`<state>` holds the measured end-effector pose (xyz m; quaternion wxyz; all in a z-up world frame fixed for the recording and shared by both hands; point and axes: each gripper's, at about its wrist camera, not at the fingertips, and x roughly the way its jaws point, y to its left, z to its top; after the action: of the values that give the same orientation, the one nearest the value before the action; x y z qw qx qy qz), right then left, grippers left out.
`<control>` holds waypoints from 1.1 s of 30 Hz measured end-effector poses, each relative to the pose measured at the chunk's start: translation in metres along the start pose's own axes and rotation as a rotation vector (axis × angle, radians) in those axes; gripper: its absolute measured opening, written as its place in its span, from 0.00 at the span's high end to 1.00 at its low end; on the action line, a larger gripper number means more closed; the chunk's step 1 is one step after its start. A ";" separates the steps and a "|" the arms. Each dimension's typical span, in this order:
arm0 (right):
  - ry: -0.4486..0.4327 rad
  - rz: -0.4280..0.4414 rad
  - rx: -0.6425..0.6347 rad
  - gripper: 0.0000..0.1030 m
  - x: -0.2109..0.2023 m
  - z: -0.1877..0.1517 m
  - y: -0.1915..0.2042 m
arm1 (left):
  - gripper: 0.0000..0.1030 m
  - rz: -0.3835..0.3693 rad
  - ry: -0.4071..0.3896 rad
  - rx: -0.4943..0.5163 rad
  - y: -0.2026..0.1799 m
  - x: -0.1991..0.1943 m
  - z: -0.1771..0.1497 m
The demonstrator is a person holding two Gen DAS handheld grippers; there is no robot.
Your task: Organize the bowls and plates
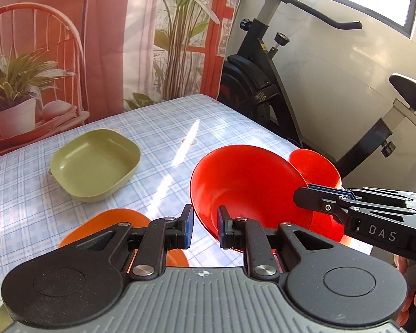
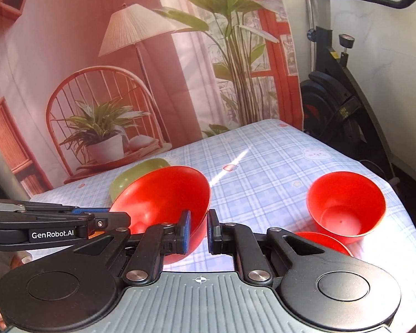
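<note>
Red plastic bowl (image 2: 163, 197), tilted: we grip its rim with both left tongs (image 1: 203, 226) and right tongs (image 2: 199, 229). Second red bowl (image 2: 346, 208) and green squarish dish (image 1: 95, 163) nearby on checked counter (image 1: 158, 127).

The surface (image 2: 263, 166) wears a pale blue and white plaid cloth dotted with small white bears and pink marks. On it, left of the big red bowl (image 1: 249, 183), sits a sage-green squarish dish (image 1: 94, 163). Nearer than that dish lies an orange plate (image 1: 113, 222). Right of the big bowl stands a smaller red bowl (image 2: 346, 208) (same bright red). Both black grippers carry blue pads.
</note>
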<state>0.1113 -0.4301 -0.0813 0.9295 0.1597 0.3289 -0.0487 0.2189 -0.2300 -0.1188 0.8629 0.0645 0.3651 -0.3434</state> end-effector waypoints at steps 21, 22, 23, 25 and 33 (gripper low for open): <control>0.058 -0.104 0.173 0.89 -0.031 -0.042 -0.096 | 0.81 -0.123 0.159 0.127 -0.079 0.069 -0.004; 0.064 -0.104 0.179 0.89 -0.029 -0.041 -0.097 | 0.81 -0.124 0.164 0.131 -0.080 0.070 -0.005; 0.068 -0.104 0.184 0.89 -0.028 -0.041 -0.098 | 0.81 -0.125 0.169 0.135 -0.081 0.071 -0.005; 0.075 -0.103 0.190 0.89 -0.027 -0.043 -0.100 | 0.81 -0.122 0.176 0.142 -0.083 0.072 -0.006; 0.084 -0.104 0.197 0.87 -0.027 -0.046 -0.102 | 0.81 -0.120 0.190 0.157 -0.085 0.073 -0.008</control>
<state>0.0427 -0.5113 -0.1249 0.8909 0.2348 0.3691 -0.1221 0.1966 -0.3312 -0.1618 0.7946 0.1420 0.4205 -0.4143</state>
